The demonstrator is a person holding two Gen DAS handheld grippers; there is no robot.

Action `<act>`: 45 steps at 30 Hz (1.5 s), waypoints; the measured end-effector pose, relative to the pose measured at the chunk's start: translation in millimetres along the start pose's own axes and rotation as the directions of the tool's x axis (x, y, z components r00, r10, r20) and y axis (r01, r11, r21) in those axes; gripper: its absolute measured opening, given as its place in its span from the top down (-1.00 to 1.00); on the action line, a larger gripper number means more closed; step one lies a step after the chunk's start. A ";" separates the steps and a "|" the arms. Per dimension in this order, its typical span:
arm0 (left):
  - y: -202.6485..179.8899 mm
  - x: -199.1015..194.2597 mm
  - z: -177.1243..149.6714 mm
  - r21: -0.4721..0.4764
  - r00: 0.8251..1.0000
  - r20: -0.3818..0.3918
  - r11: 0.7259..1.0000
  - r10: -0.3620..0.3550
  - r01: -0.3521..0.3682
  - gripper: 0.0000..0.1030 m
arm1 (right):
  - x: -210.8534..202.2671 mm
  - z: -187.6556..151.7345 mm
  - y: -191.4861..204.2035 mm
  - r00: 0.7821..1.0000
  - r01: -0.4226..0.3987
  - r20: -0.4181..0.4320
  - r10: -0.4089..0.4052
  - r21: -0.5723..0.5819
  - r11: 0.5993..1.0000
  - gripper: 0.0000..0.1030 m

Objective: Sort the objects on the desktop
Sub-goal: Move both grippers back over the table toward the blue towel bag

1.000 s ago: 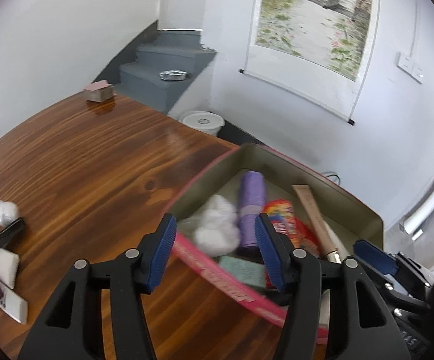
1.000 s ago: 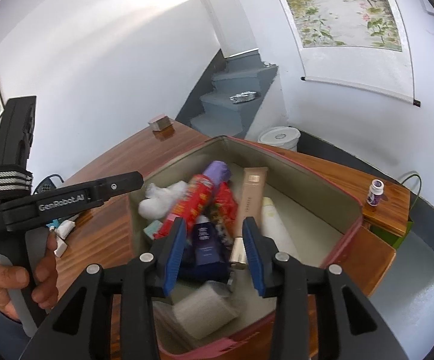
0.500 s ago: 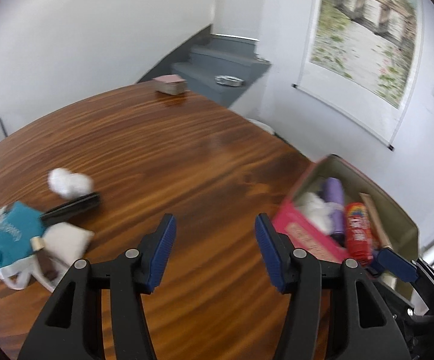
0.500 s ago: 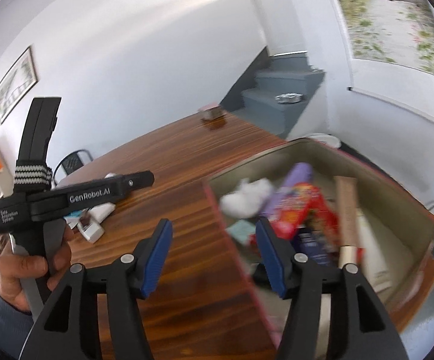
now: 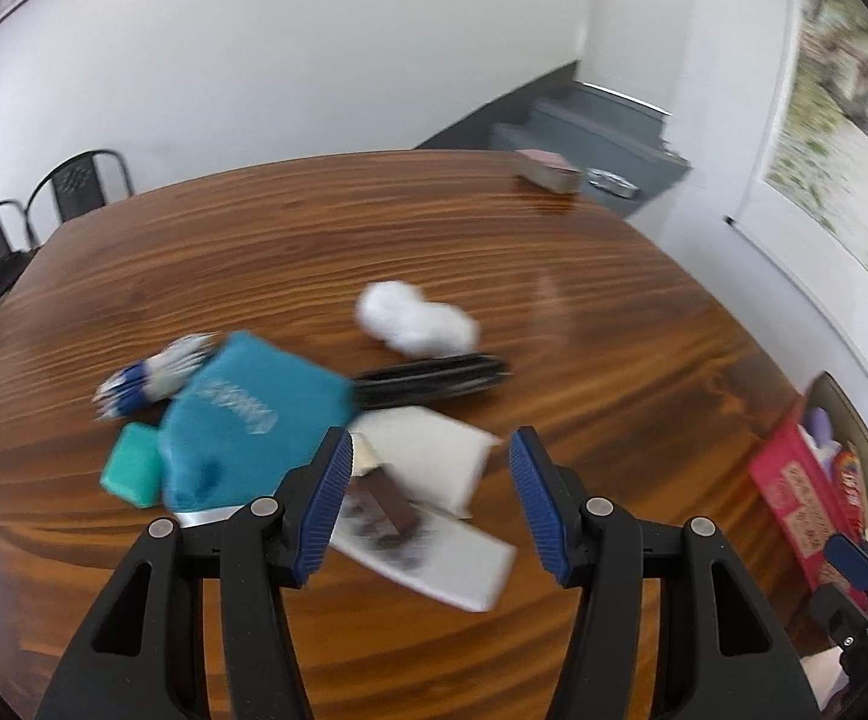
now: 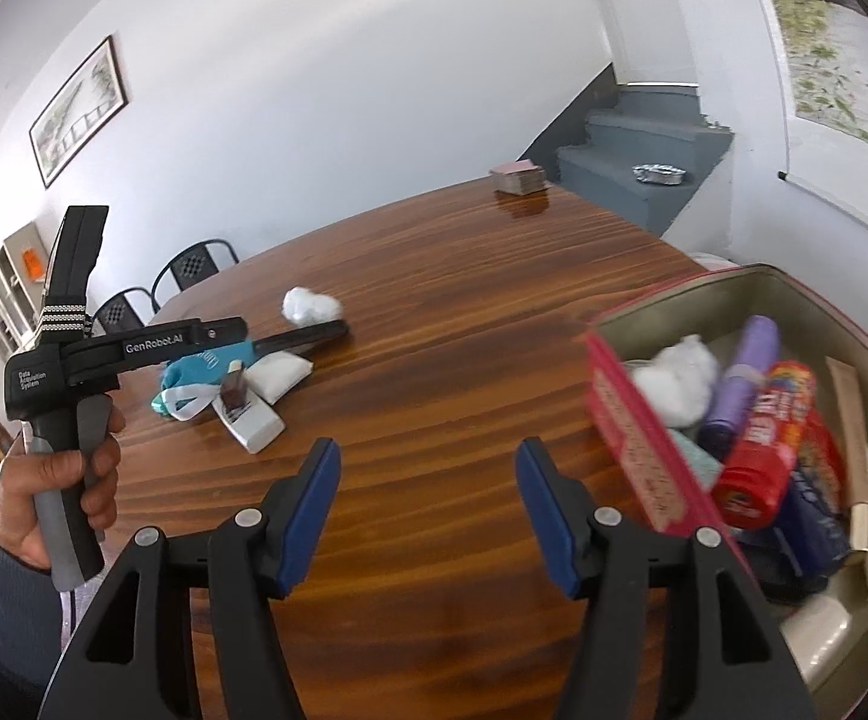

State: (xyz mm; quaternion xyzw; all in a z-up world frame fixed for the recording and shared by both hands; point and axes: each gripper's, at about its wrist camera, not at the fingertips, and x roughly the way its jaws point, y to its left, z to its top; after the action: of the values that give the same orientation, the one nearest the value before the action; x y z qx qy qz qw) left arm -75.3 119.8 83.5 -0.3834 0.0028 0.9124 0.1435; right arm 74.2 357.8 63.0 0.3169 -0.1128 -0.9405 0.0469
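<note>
My left gripper is open and empty, just above a heap of loose items on the wooden table: a teal pouch, a white packet, a small brown block on a white flat pack, a black bar, a white cotton wad and a small green box. My right gripper is open and empty over bare table, left of the pink-sided box that holds a cotton wad, a purple tube and a red bottle.
A small pink-topped block sits at the table's far edge. Black chairs stand beyond the table's left side. Grey stairs rise at the back right. The left hand and its gripper body show in the right wrist view.
My left gripper has swung left, away from the box, to the heap of loose items. My right gripper has come out of the box and turned left over the table.
</note>
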 end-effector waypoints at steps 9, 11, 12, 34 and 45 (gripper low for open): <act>48.9 1.4 -0.4 -0.060 0.998 -0.010 0.997 0.054 -0.055 -0.13 | 18.9 0.4 20.2 0.999 -0.023 -0.033 0.022 -0.031 0.999 -0.30; 57.3 5.0 1.0 -0.067 0.998 -0.019 0.995 0.067 -0.068 -0.13 | 22.1 0.2 23.7 0.999 -0.023 -0.039 0.022 -0.038 0.999 -0.30; 62.2 8.4 2.0 -0.074 0.997 -0.027 0.995 0.072 -0.074 -0.13 | 22.5 0.0 24.6 0.999 -0.024 -0.042 0.022 -0.039 0.999 -0.30; 139.0 22.9 -9.9 -0.201 0.991 -0.099 0.974 0.085 -0.103 -0.23 | 46.4 -4.0 39.4 0.995 -0.045 -0.090 0.040 -0.059 0.997 -0.34; 143.1 26.7 -24.7 -0.187 0.991 -0.119 0.979 0.055 -0.077 -0.23 | 54.9 -4.8 49.9 0.993 -0.066 -0.106 0.058 -0.080 0.995 -0.34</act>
State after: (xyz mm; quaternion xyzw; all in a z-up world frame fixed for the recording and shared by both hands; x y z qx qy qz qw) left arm -113.5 -13.3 32.4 -0.4464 -0.0638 0.8894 0.0753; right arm 34.3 299.8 39.3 0.3596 -0.0806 -0.9247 0.0951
